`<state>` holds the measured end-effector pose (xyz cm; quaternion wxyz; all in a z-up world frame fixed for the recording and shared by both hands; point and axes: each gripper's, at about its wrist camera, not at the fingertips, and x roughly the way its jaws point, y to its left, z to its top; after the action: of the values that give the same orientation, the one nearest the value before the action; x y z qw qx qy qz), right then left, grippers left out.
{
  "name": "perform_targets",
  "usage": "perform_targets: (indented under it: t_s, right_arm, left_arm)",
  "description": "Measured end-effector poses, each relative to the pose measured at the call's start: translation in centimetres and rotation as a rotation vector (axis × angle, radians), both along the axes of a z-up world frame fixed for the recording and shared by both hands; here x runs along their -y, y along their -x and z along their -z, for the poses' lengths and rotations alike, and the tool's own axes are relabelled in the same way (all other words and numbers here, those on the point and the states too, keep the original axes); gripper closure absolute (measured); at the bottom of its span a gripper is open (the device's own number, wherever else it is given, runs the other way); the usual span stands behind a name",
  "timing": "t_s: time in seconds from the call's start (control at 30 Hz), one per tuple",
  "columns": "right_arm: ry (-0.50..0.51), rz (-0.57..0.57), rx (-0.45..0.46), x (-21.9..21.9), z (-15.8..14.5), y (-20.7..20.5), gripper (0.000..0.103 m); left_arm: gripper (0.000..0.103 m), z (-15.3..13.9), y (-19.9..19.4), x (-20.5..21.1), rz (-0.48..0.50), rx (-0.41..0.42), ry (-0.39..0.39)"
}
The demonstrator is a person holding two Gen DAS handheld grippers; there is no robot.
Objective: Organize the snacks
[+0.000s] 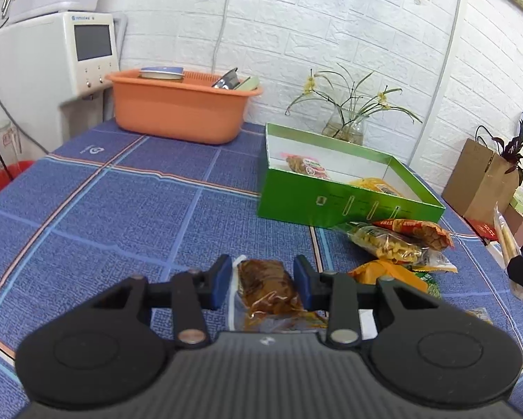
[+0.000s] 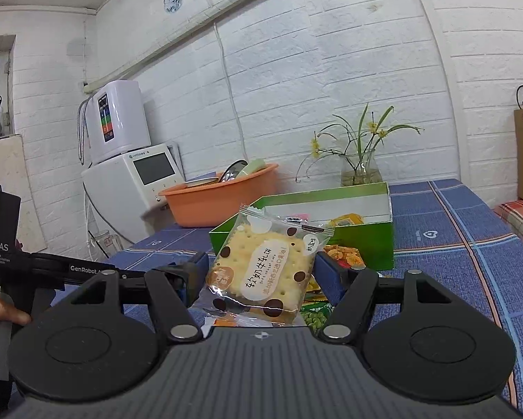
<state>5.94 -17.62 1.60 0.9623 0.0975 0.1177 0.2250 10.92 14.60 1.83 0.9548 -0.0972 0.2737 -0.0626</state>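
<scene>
My left gripper is shut on a clear packet of brown snack, held low over the blue checked tablecloth. My right gripper is shut on a cracker packet with brown dots, held up in front of the green box. The green box stands open at the right with two snack packets inside. Several loose snack packets lie in front of it. The left gripper also shows at the left of the right wrist view.
An orange basin with dishes stands at the back of the table beside a white appliance. A glass vase with a plant stands behind the box. A brown paper bag sits off the table's right side.
</scene>
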Motion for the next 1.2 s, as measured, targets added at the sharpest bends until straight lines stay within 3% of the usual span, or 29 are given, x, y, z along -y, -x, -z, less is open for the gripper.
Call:
perform_targets:
  t_s: [0.23, 0.27, 0.3, 0.43, 0.57, 0.63, 0.67, 0.7, 0.83, 0.93, 1.2]
  right_arm:
    - [-0.040, -0.021, -0.079, 0.1, 0.5, -1.1, 0.000]
    - [-0.047, -0.031, -0.092, 0.1, 0.5, -1.4, 0.000]
    - [-0.054, -0.042, -0.107, 0.1, 0.6, -1.7, 0.000]
    - [-0.087, -0.067, -0.117, 0.4, -0.2, -3.2, 0.000]
    - [-0.104, -0.007, -0.086, 1.4, -1.4, -4.4, 0.000]
    - [-0.129, -0.002, -0.074, 2.0, -1.3, -4.0, 0.000]
    - [-0.135, 0.000, -0.070, 2.2, -1.2, -3.8, 0.000]
    - [-0.140, 0.000, -0.070, 2.4, -1.0, -3.6, 0.000]
    - [-0.164, -0.007, -0.095, 2.6, -0.3, -3.6, 0.000]
    - [-0.182, -0.016, -0.102, 2.4, -0.1, -3.8, 0.000]
    - [-0.200, -0.018, -0.111, 2.8, 0.3, -4.1, 0.000]
  left_arm:
    - [0.067, -0.3, -0.9, -0.1, 0.033, 0.003, 0.047]
    - [0.068, -0.6, -1.2, -0.1, 0.041, 0.010, 0.067]
    - [0.079, -0.9, -1.6, -0.1, 0.055, 0.022, 0.086]
    - [0.079, -3.3, -3.8, 0.4, 0.118, 0.094, 0.158]
    - [0.079, -5.0, -5.4, 2.3, 0.136, 0.127, 0.073]
    - [0.070, -4.7, -4.8, 2.8, 0.137, 0.131, 0.016]
    - [0.039, -4.2, -4.4, 3.0, 0.138, 0.117, -0.017]
    - [0.030, -3.7, -4.2, 3.1, 0.135, 0.094, -0.046]
    - [0.024, -0.9, -4.2, 3.5, 0.076, -0.024, -0.164]
    - [0.006, 1.1, -5.3, 3.5, -0.007, -0.132, -0.169]
    - [0.003, 3.2, -5.9, 6.7, -0.124, -0.166, -0.316]
